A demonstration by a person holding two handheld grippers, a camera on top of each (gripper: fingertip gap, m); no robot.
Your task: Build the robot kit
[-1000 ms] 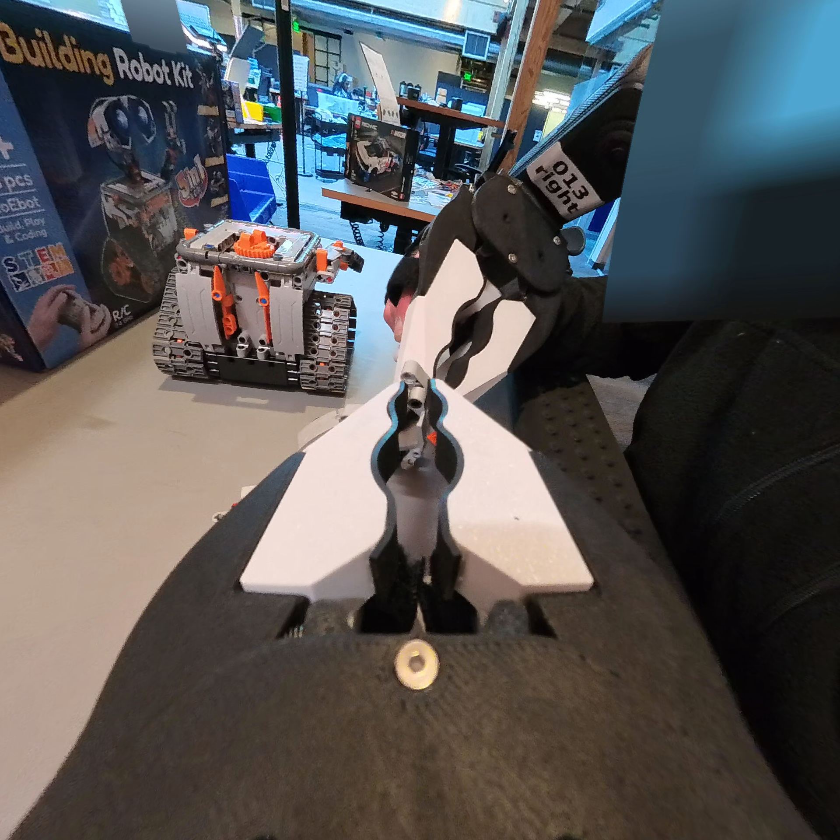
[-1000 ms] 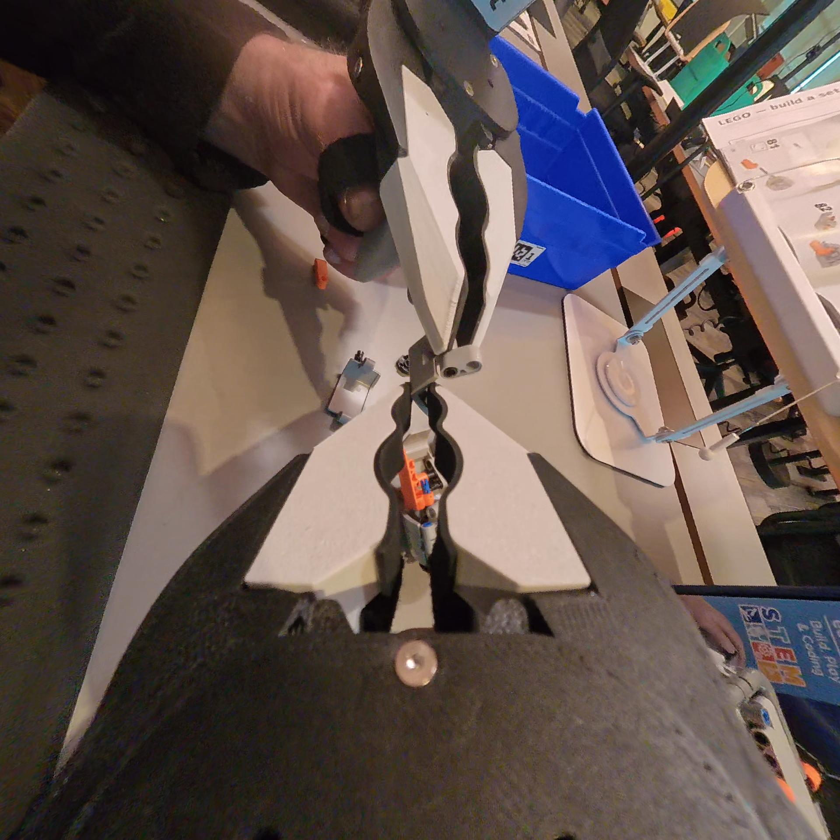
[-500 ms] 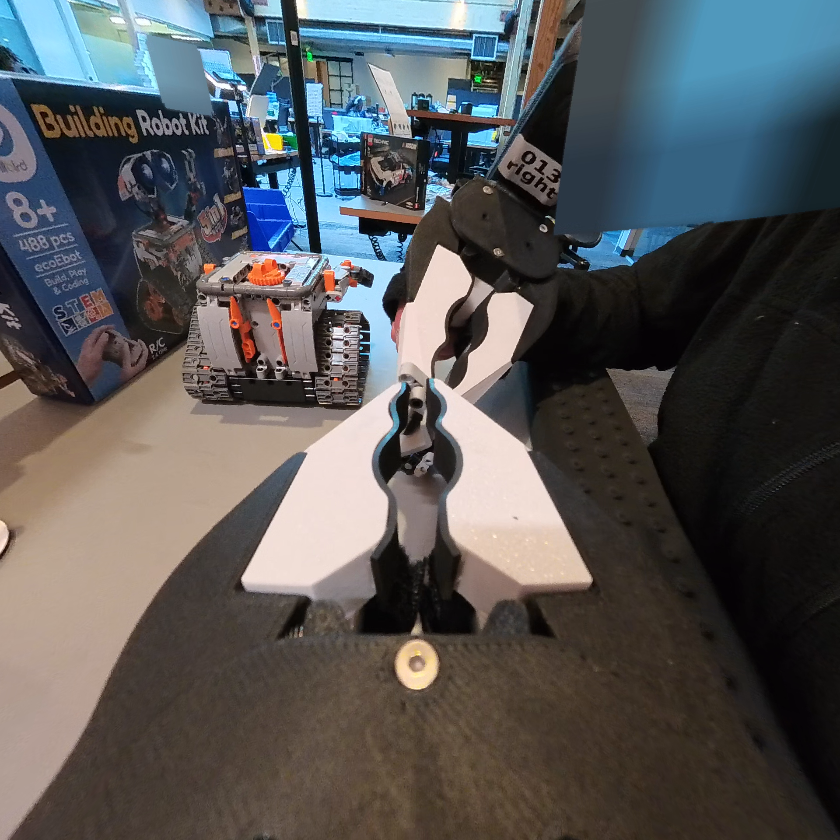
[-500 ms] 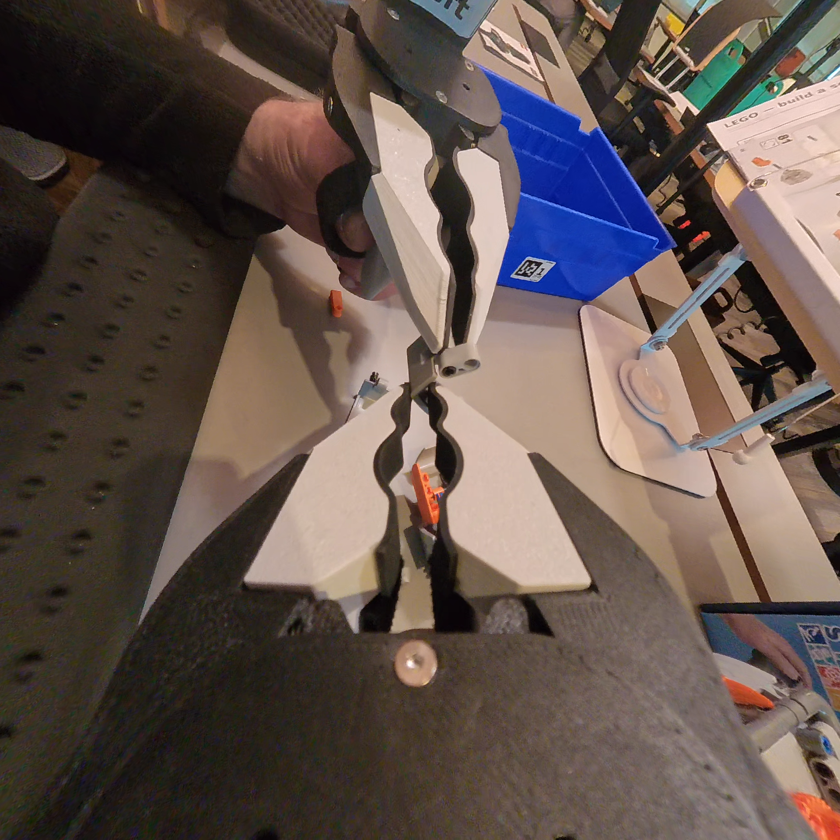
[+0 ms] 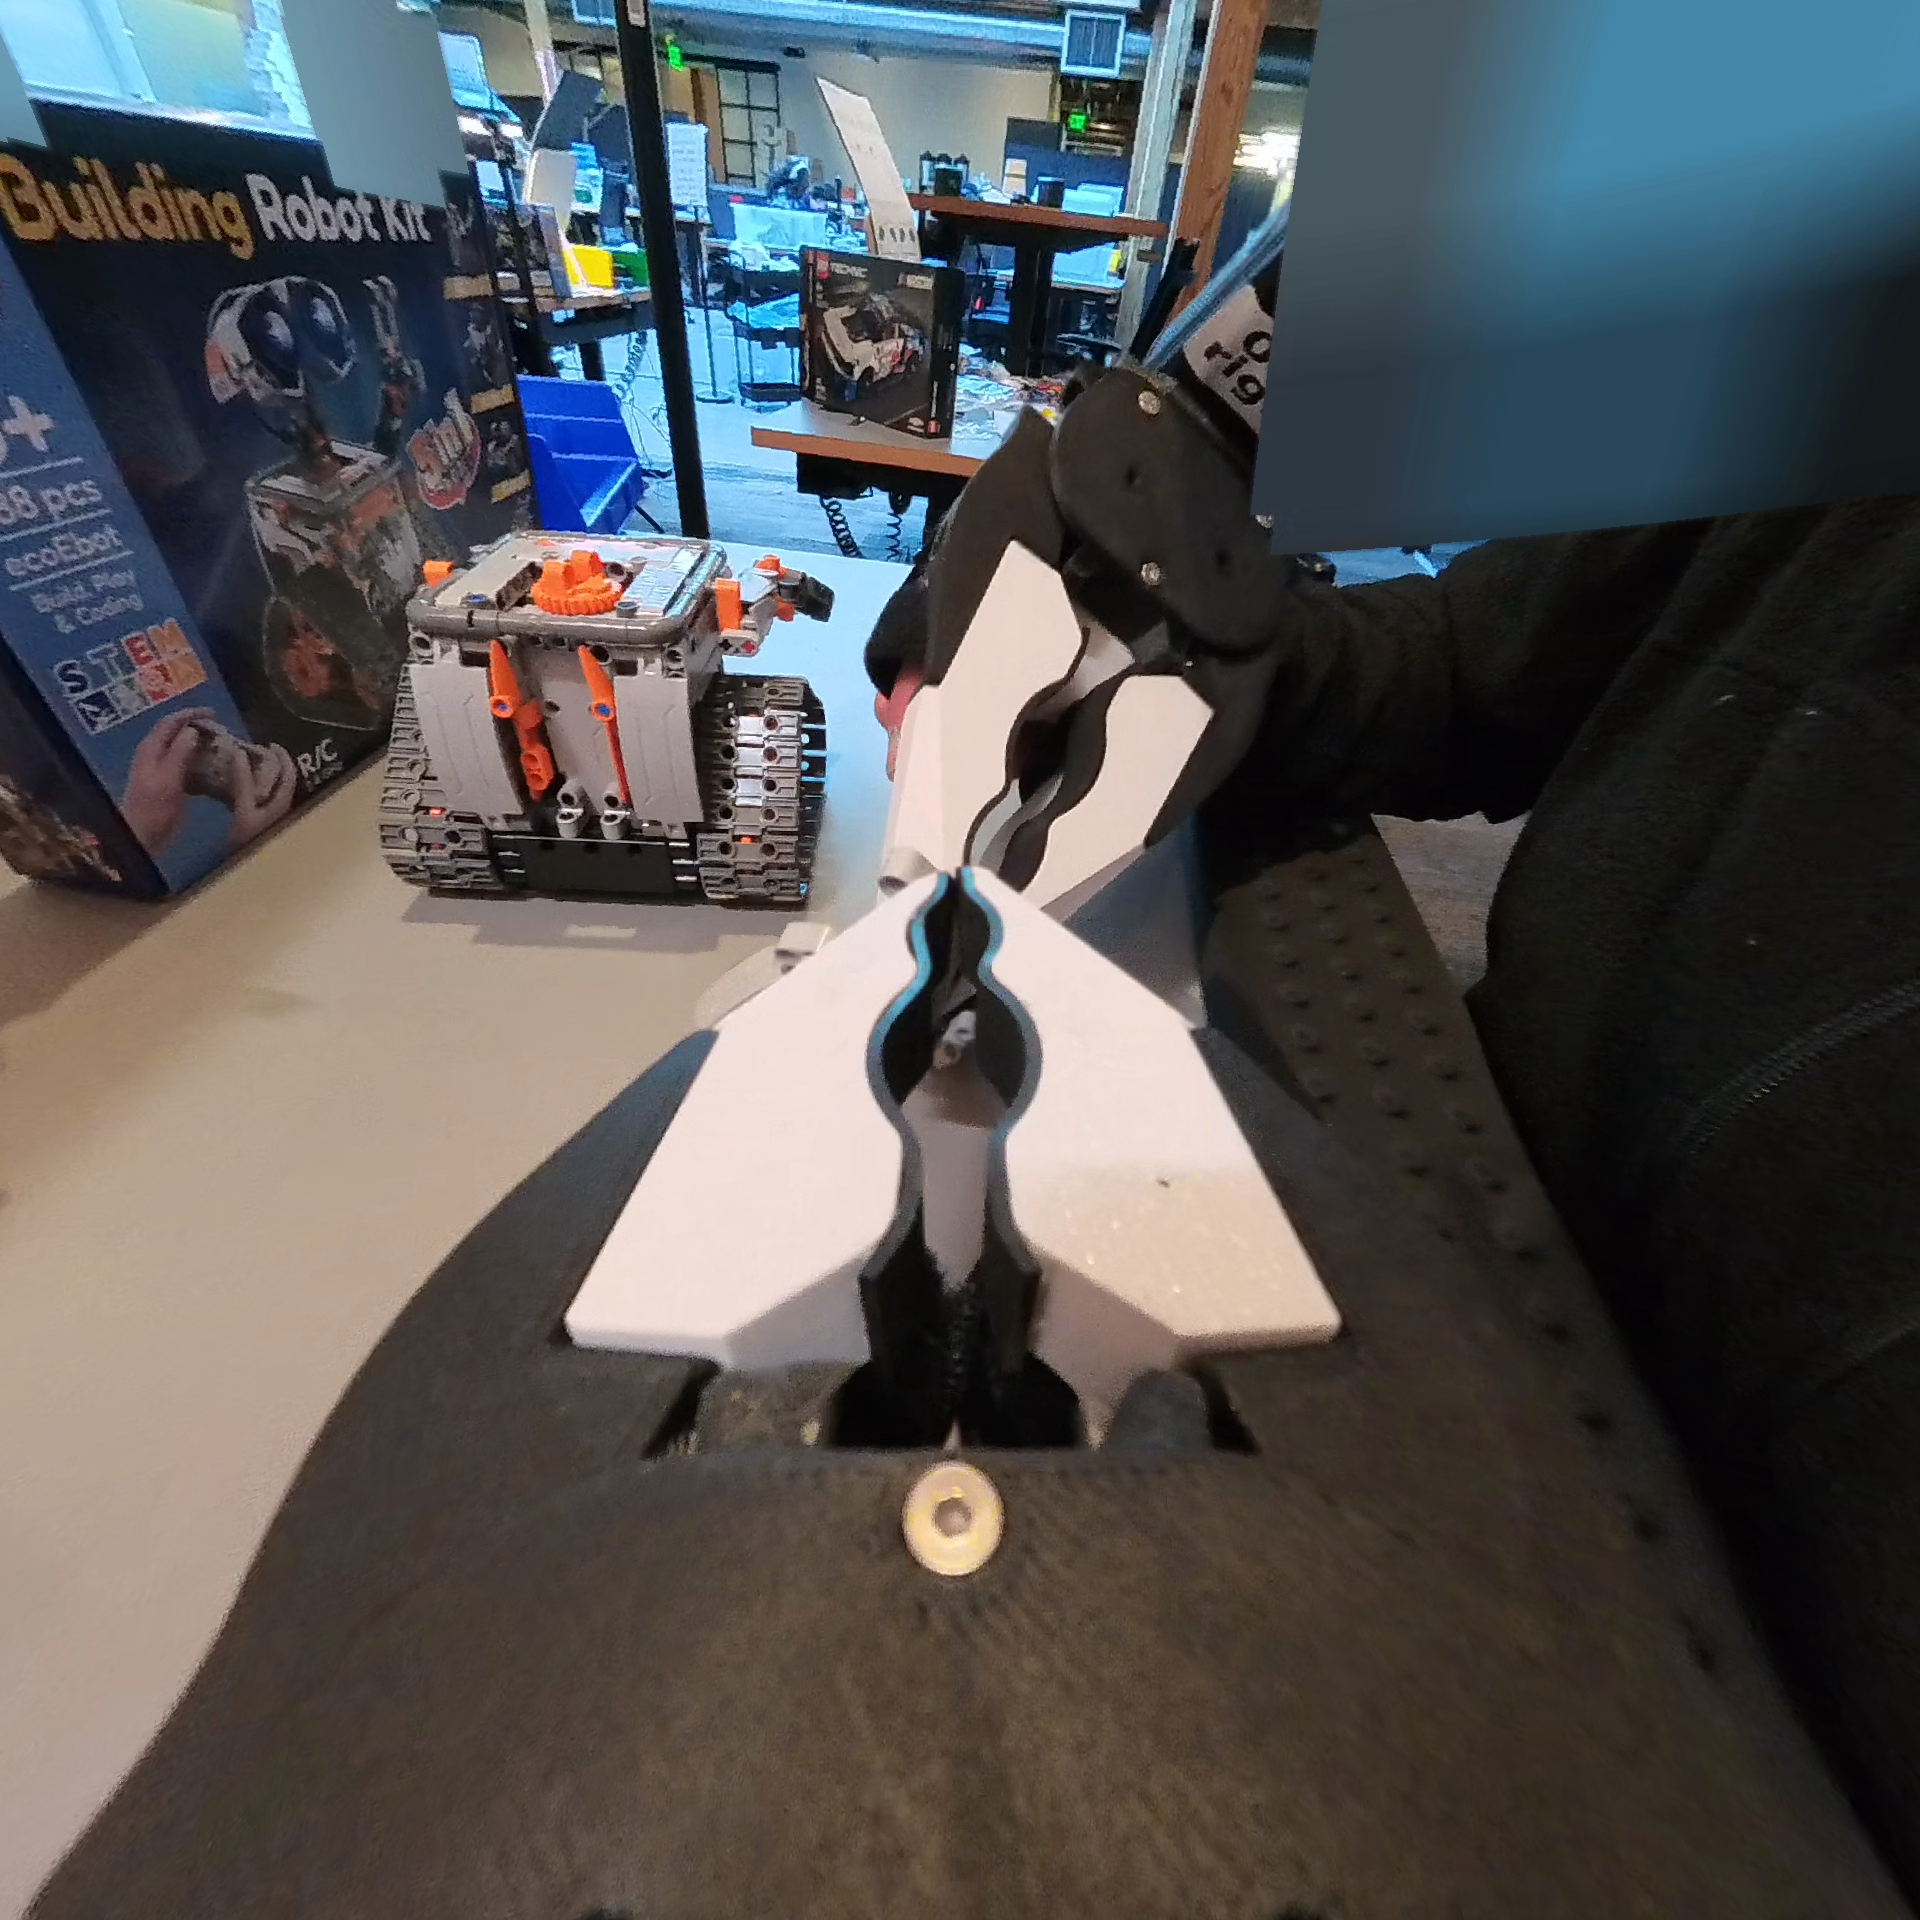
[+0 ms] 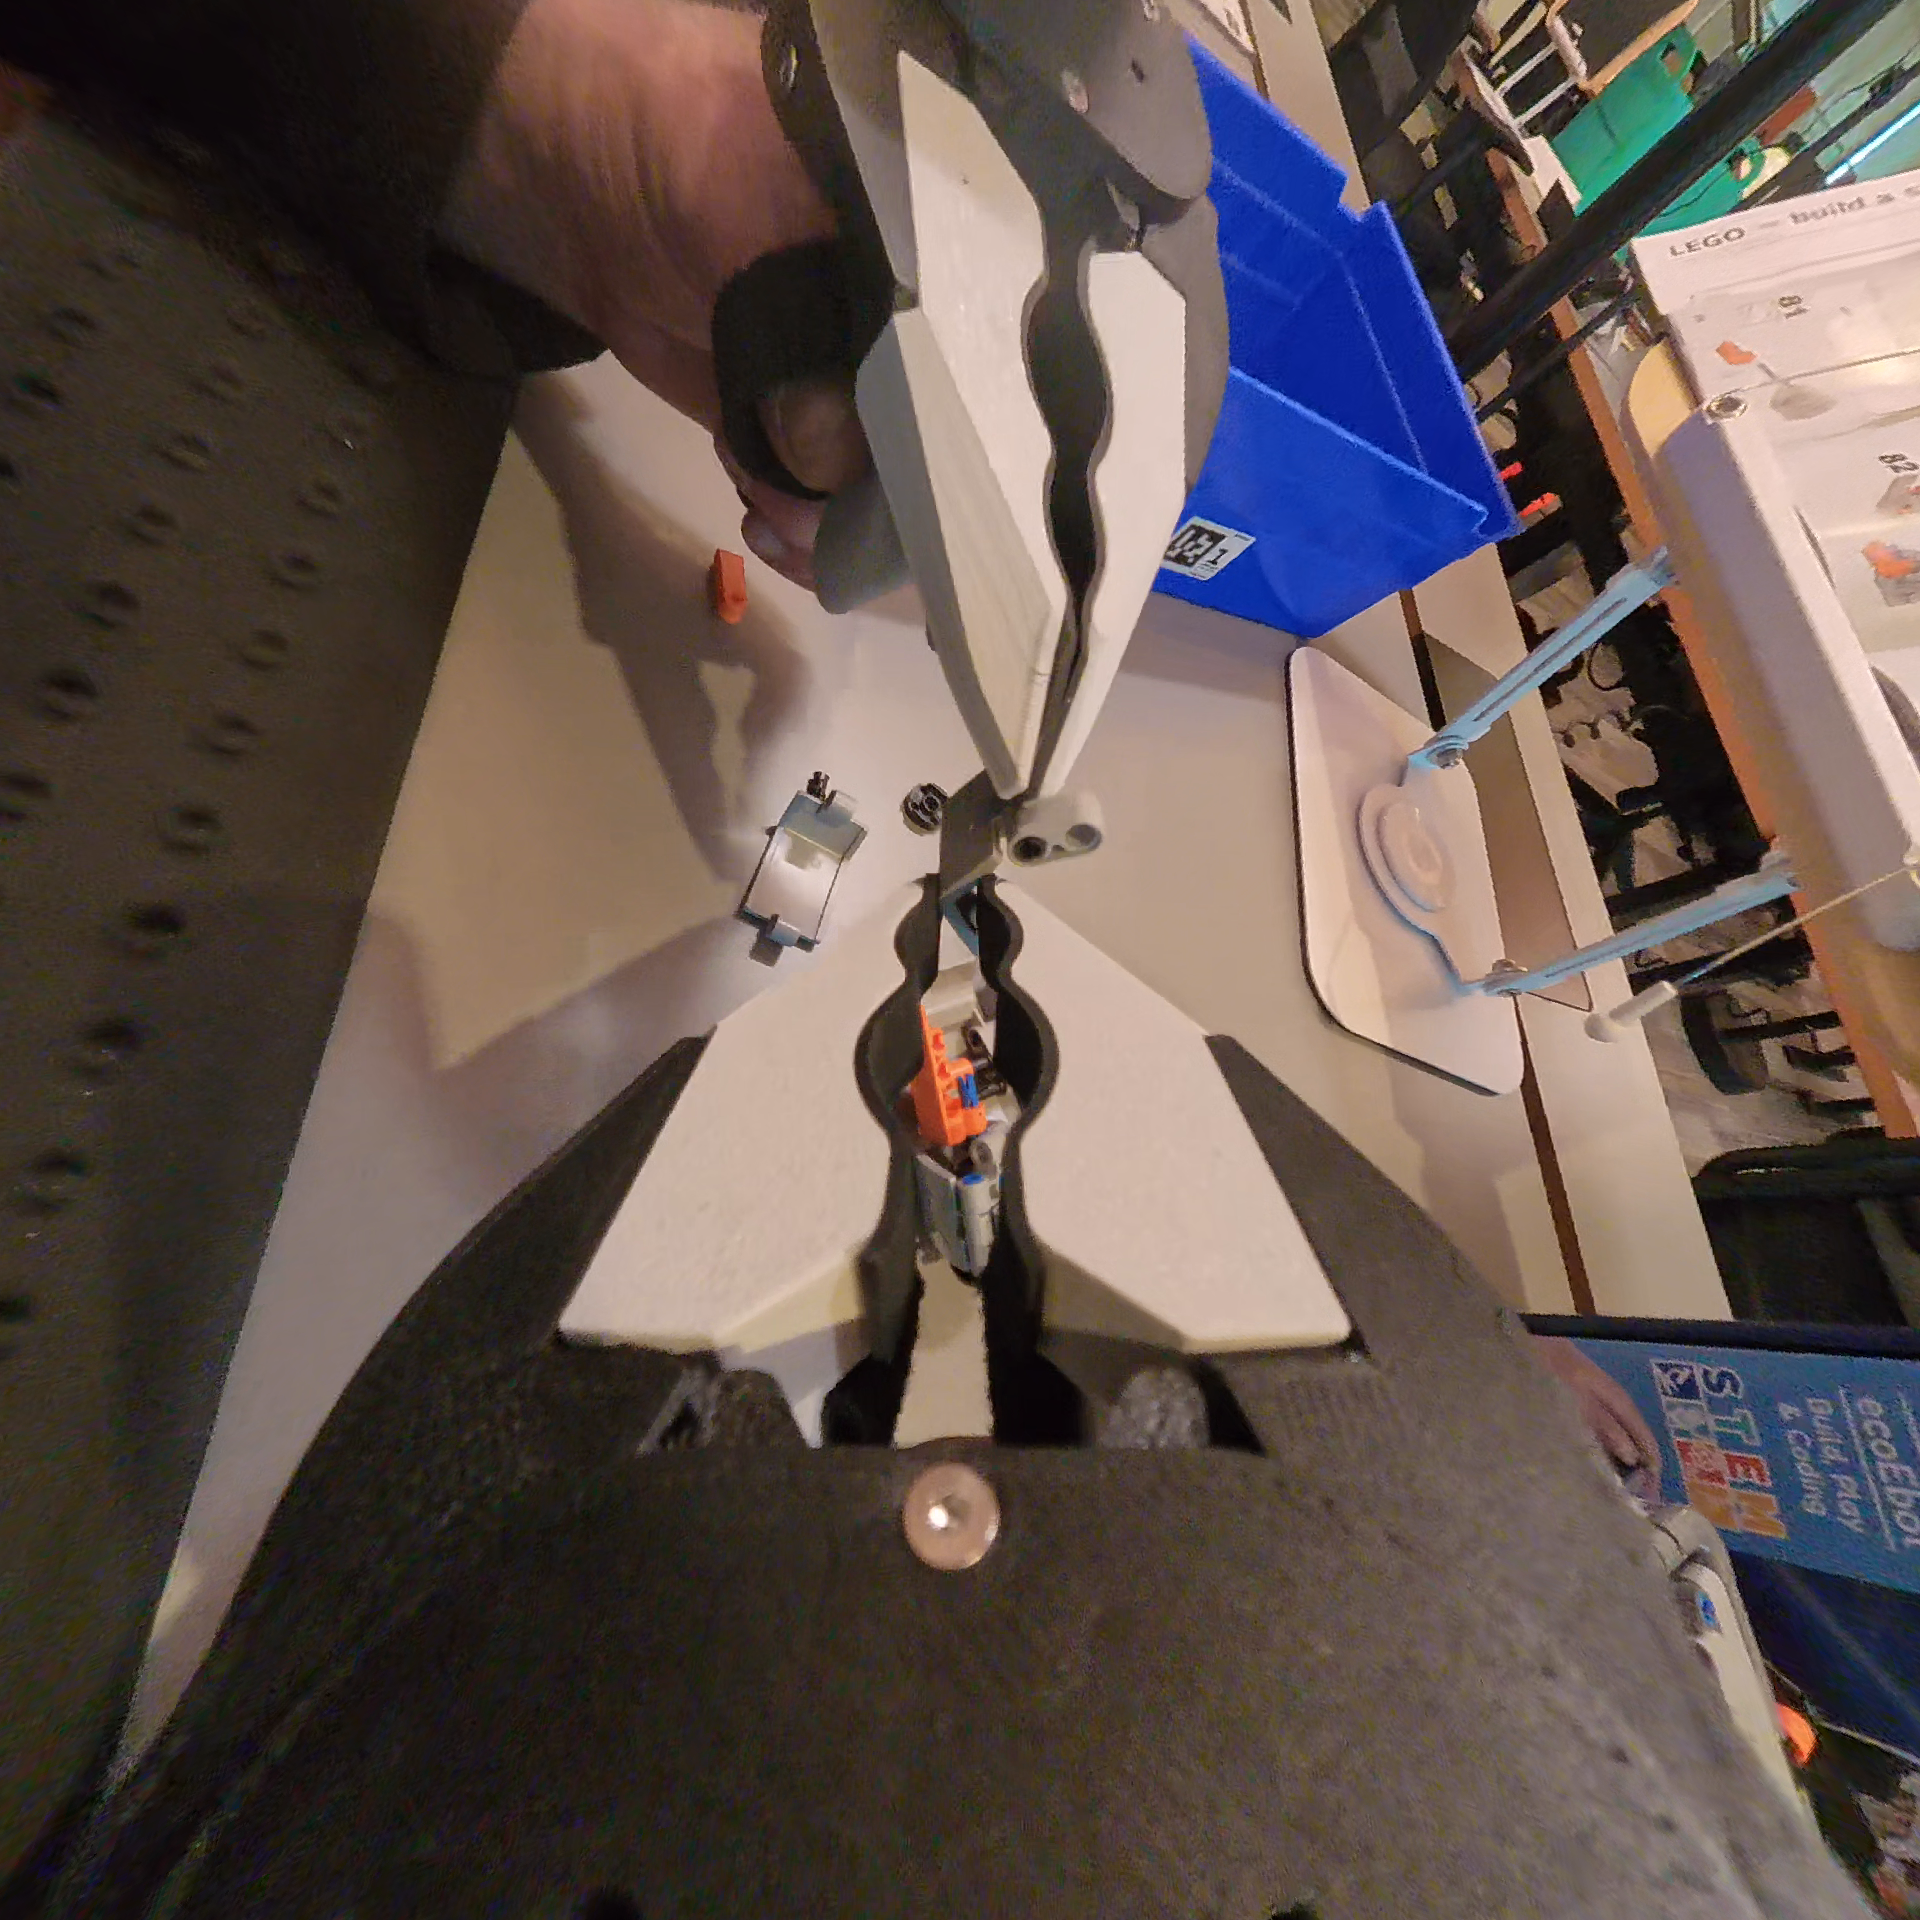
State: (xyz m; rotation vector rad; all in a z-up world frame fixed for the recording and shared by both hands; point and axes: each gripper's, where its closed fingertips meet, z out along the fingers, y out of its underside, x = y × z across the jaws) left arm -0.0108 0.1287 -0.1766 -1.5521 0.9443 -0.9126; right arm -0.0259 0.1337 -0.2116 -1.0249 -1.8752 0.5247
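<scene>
The left hand-held gripper point(image 6: 1023, 800) was clamped on a small grey connector piece point(image 6: 1055, 836), tip to tip with the right hand-held gripper point(image 6: 961, 899), which was pinching an orange-and-grey brick assembly point(image 6: 951, 1132) above the desk point(image 5: 260, 1091), tracked brick robot point(image 5: 603, 727) sitting at 10 o'clock.

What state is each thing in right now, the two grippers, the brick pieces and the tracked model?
Left gripper: shut on a small grey brick connector.
Right gripper: shut on an orange-and-grey brick assembly.
Grey tracked brick robot model: upright on the table, untouched.
Blue plastic bin: on the table, contents hidden.
Small orange brick: loose on the table.
</scene>
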